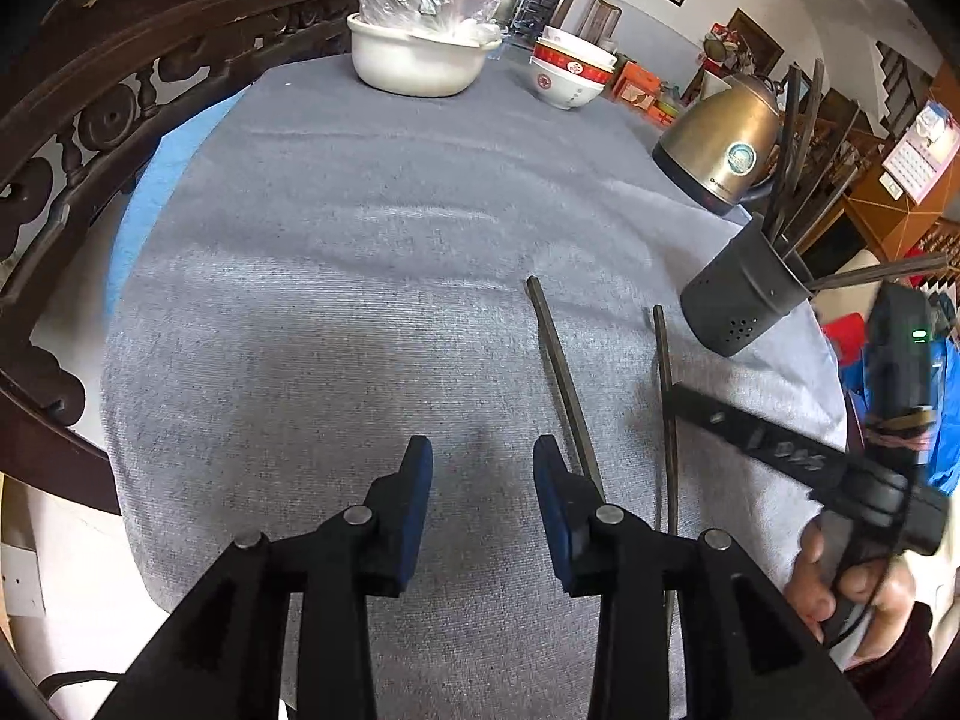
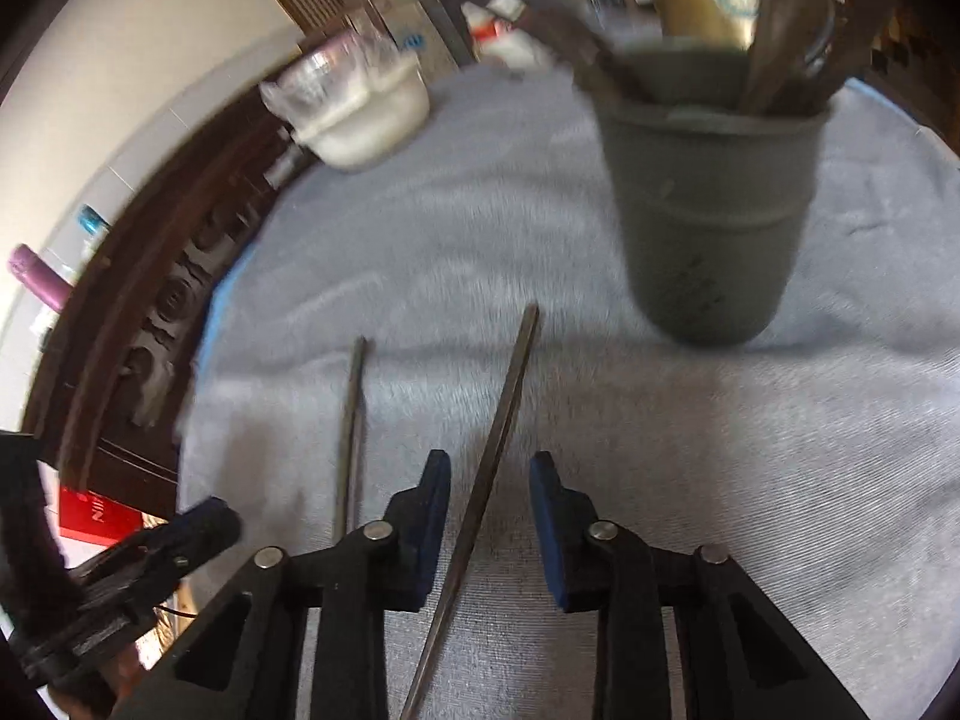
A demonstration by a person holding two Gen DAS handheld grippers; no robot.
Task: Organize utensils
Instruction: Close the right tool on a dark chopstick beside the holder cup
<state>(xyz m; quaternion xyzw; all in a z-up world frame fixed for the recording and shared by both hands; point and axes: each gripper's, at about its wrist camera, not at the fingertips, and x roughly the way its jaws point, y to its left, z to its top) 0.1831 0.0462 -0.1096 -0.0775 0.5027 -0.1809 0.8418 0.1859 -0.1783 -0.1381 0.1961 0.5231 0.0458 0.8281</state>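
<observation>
1. We see a grey ribbed cloth (image 1: 360, 276) over the table, with a carved dark wooden rail (image 1: 90, 120) alongside.
2. Two dark chopsticks (image 2: 354, 420) lie near the grey holder cup (image 2: 714, 222).
3. Our left gripper (image 1: 483, 480) is spread, empty.
4. Our right gripper (image 2: 489, 492) straddles one chopstick, pads apart.

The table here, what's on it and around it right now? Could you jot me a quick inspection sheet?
Surface: grey cloth over the table.
Job's things: two chopsticks lying loose; dark holder already holding several.
Clutter: white pot, stacked bowls, kettle.
Grippers: left gripper open, nothing between; right gripper open, straddling one chopstick.
Cables: nothing clearly seen.
Surroundings: carved wooden chair, cluttered room.
</observation>
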